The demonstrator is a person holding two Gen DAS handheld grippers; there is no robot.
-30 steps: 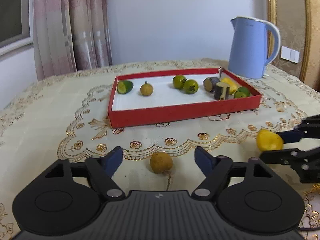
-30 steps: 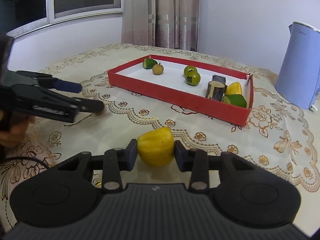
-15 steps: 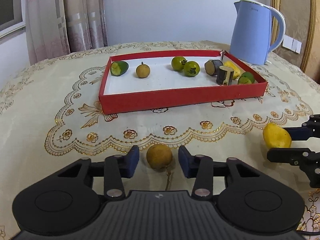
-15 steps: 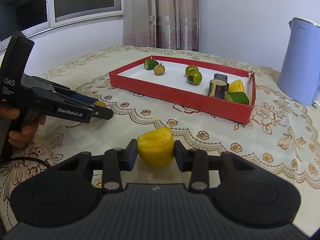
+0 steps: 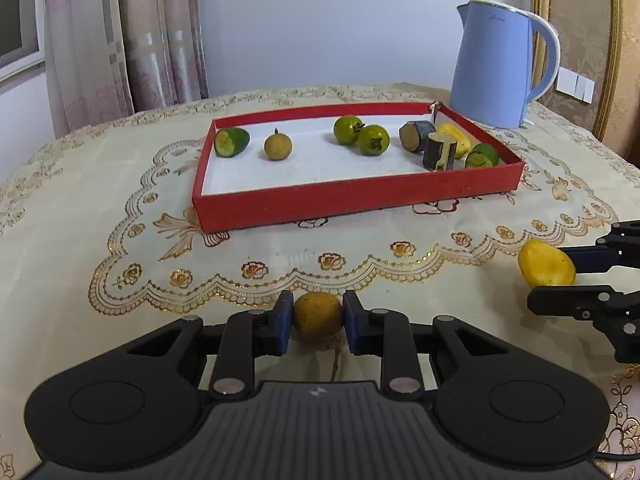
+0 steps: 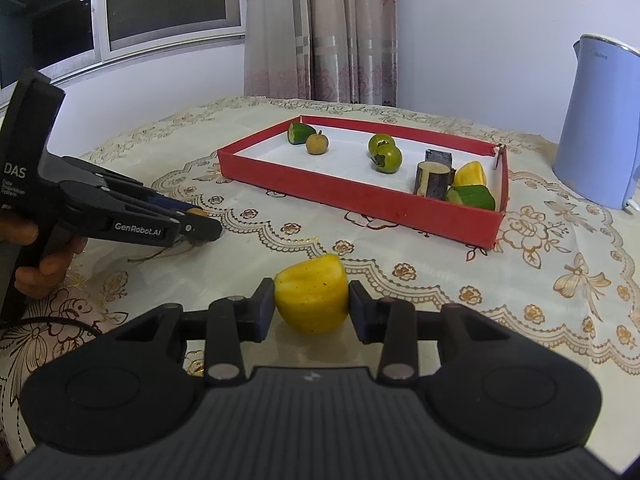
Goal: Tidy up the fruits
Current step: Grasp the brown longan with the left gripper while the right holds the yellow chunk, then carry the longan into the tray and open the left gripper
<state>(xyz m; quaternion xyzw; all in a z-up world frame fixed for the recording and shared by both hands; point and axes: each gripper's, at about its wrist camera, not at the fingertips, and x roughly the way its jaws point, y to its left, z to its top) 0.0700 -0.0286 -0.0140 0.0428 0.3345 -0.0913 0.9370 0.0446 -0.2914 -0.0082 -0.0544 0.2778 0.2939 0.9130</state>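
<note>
Two hand-held grippers work over a table w/ a cream, gold-embroidered cloth (image 5: 80, 216). The left gripper (image 5: 318, 317) is clenched on a small round brown fruit (image 5: 318, 316), blue pads touching both sides; the fruit sits low at the cloth, its thin stem trailing toward the camera. The right gripper (image 6: 311, 307) grasps a yellow fruit piece (image 6: 311, 294) the same way, just above or on the cloth; can't tell which.

Beyond both lies a shallow red tray (image 5: 352, 200) w/ white floor. Inside, left to right: a cut green piece (image 5: 231, 142), a round brown fruit like the held one (image 5: 277, 147), two green round fruits (image 5: 362, 135) touching each other, then a cluster at the right end w/ dark-skinned cut chunks (image 5: 428, 146), a yellow piece and a green piece. A blue kettle (image 5: 496, 64) stands behind the tray's right corner.

Step in hand, by my read: both pieces gripped, pickup stage, approx. midway thru. Next move likely calls for lifting each clear of the tray's near wall and setting brown beside brown, yellow beside yellow, w/o the arms crossing.
</note>
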